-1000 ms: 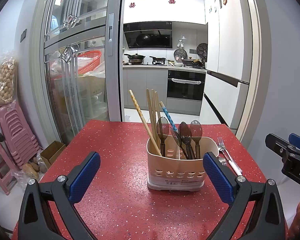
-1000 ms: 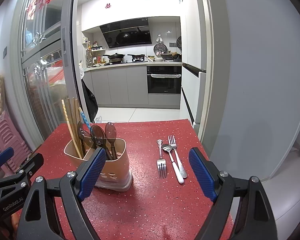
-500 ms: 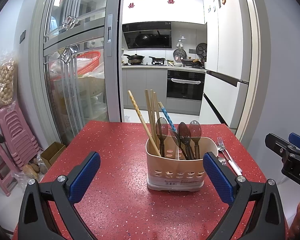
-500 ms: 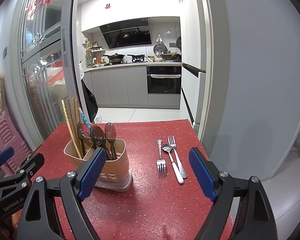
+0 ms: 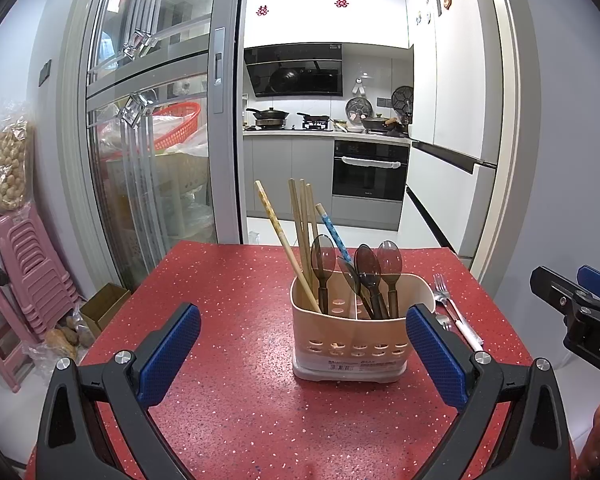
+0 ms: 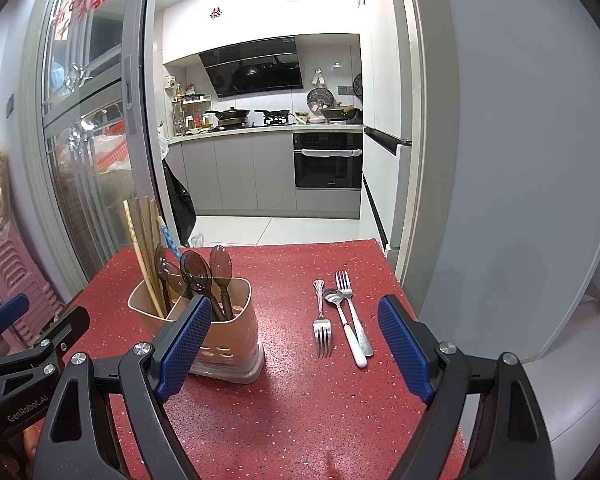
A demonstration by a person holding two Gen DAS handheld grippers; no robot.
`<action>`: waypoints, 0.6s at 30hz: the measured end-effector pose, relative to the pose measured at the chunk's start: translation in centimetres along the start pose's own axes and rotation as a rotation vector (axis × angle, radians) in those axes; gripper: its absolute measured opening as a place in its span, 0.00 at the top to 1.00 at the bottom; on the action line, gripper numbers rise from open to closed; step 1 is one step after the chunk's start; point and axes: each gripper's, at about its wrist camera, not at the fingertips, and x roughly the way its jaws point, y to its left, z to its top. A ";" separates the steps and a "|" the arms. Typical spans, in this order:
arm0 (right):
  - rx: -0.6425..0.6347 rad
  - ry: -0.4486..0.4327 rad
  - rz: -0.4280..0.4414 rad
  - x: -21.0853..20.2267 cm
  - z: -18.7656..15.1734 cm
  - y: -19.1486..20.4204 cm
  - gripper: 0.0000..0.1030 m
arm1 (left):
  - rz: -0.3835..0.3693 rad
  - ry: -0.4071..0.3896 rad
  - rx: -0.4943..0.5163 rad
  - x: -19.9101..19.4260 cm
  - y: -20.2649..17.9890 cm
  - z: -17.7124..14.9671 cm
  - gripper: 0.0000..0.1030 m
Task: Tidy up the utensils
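Your left gripper (image 5: 302, 354) and right gripper (image 6: 294, 350) both hang over the red counter (image 6: 300, 408), jaws wide and empty. The caddy (image 6: 224, 344) stands at 10 o'clock in the right view; two forks (image 6: 322, 320) and a spoon (image 6: 346, 326) lie at 12.

Place: a home, by its kitchen doorway.
Evidence: range hood (image 5: 294, 76), built-in oven (image 6: 328, 160), pans on the hob (image 6: 230, 114) stood beyond a red table (image 5: 236, 280).

Red speckled table (image 6: 300, 400); beige caddy (image 5: 348, 340); blue-padded tool (image 6: 292, 344); silver forks (image 6: 322, 320).
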 end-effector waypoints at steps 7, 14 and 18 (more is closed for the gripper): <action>-0.001 -0.001 0.002 -0.1 0.0 0.0 0.15 | -0.004 0.001 -0.001 -0.2 0.1 0.2 0.00; 0.000 -0.002 0.001 -0.2 0.1 0.0 0.15 | -0.005 0.001 -0.001 -0.2 0.1 0.2 0.00; 0.000 -0.003 0.003 -0.2 0.1 0.0 0.15 | -0.009 -0.001 0.001 -0.2 0.3 0.2 0.00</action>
